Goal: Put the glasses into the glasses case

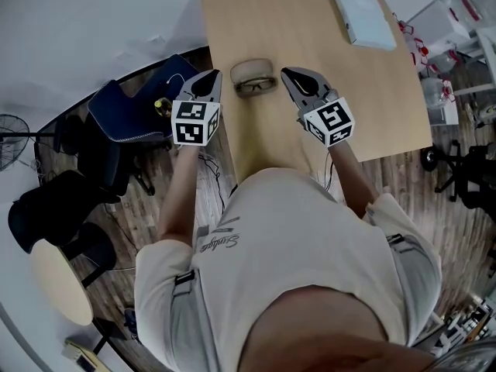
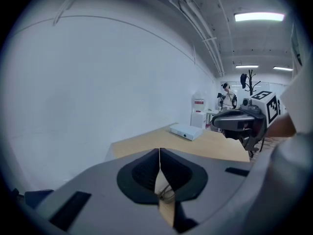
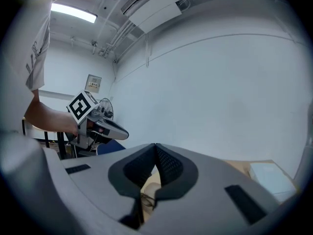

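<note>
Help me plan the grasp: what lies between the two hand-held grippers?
In the head view, thin-framed dark glasses on the wooden table, the tan oval glasses case just beyond them.

Seen from above, we find the glasses (image 1: 256, 86) on the bench (image 1: 310, 122), just beside the glasses case (image 1: 253, 70). The left gripper (image 1: 211, 77) and right gripper (image 1: 288, 74) flank them; a white box (image 1: 364, 18) lies well apart.

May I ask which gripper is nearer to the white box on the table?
Right. The right gripper is on the near side of the white box, slightly left; the left gripper is further left, across the glasses.
</note>
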The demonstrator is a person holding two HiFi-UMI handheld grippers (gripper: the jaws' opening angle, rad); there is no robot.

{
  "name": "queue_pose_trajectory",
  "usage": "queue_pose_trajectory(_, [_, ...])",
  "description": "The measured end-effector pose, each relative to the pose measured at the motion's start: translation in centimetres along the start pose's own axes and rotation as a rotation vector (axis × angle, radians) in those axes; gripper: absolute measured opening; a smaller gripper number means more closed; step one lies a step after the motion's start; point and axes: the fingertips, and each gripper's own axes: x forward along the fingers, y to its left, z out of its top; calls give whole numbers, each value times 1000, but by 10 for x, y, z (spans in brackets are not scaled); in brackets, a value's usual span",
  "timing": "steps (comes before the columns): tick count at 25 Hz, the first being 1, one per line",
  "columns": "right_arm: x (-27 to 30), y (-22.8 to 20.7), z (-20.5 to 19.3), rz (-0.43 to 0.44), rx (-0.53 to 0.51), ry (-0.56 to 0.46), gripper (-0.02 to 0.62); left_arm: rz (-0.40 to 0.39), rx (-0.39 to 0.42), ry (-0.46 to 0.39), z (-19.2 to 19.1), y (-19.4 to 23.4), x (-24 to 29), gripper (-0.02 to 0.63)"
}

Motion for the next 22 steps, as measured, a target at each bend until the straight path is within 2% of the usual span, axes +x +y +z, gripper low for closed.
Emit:
queue_pose_trajectory(5, [3, -1, 39, 30, -64, -58, -6, 14, -3, -57, 28, 10, -8, 17])
queue_pose_trajectory(11, [6, -1, 72, 18, -145, -99, -6, 33, 11, -124, 61, 6, -23, 17])
queue_pose_trajectory(17, [3, 0, 94, 3, -135, -149, -6, 46, 27, -178, 85, -2, -35, 17])
queue_pose_trajectory(22, [-1, -6, 101, -21, -40, -186, -6, 50, 21, -201, 95, -4, -47, 18])
